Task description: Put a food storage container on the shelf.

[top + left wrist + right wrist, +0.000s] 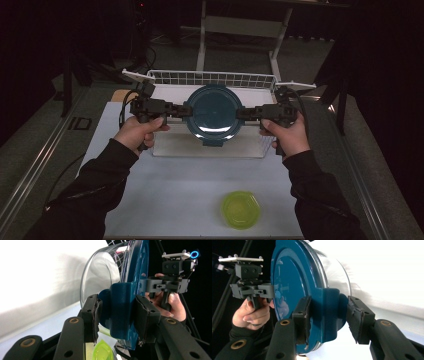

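A round clear container [214,112] with a dark blue lid [213,111] is held up between the two tools, above a white tray [207,148] that lies at the far middle of the desk [165,195]. The left tool [179,111] comes in from the left and the right tool [245,114] from the right, so the container sits squarely between them, lid up, at about the same height as both.

In the left gripper view, the left tool [117,315] is clamped on a blue latch tab [120,307] at the container's left edge: one pad [96,315] presses the side toward the clear bowl [100,277], and the other pad [143,315] presses the lid side. The right hand [170,302] with its tool shows beyond the lid.

In the right gripper view, the right tool [329,315] is closed on the matching latch tab [329,310] at the right edge, with one pad [303,315] against the lid face [294,285] and the other pad [357,320] touching the tab from the bowl side. The left hand [252,312] with its tool shows past the lid's far edge.

A wire rack [212,78] stands just behind the tray at the far edge of the desk. A small yellow-green bowl [241,210] rests on the desk near the front, right of centre, well apart from the container and both tools. The left hand [140,131] and the right hand [286,134] grip the tool handles, dark sleeves [90,190] reaching in from the near side.
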`<state>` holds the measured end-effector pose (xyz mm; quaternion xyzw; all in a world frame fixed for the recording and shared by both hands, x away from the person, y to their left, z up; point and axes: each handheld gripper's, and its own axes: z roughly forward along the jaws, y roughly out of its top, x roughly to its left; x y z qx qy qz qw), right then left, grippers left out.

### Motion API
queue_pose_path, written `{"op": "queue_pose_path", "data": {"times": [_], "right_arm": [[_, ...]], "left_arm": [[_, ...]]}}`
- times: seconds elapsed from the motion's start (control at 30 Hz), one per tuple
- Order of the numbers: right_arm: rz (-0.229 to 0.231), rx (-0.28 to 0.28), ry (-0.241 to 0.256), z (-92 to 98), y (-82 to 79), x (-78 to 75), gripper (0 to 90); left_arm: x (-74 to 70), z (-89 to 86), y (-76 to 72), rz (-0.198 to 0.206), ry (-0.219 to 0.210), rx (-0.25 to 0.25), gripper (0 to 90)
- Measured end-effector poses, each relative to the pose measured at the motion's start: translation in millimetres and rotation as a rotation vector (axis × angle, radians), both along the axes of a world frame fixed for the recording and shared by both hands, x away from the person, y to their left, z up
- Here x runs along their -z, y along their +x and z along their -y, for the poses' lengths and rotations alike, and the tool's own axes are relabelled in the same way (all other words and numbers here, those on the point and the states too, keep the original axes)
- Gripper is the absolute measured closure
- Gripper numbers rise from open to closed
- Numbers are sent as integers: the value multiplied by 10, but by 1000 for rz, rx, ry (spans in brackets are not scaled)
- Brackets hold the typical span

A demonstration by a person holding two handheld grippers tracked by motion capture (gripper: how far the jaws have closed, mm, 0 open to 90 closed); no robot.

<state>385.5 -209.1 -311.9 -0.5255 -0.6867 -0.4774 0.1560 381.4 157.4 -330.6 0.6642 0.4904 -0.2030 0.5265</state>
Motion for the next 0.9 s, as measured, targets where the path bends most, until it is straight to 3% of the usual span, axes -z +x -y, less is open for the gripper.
{"op": "queue_pose_path", "data": {"times": [0.37, 0.63, 0.9], "right_arm": [[-26, 40, -6, 68, 190, 2, 553], [-43, 51, -7, 78, 256, -31, 552], [-80, 43, -18, 79, 334, -39, 536]], "left_arm": [[10, 84, 218, -13, -2, -30, 570], [-5, 98, 294, -12, -8, -34, 568], [55, 87, 376, -40, -50, -49, 558]]}}
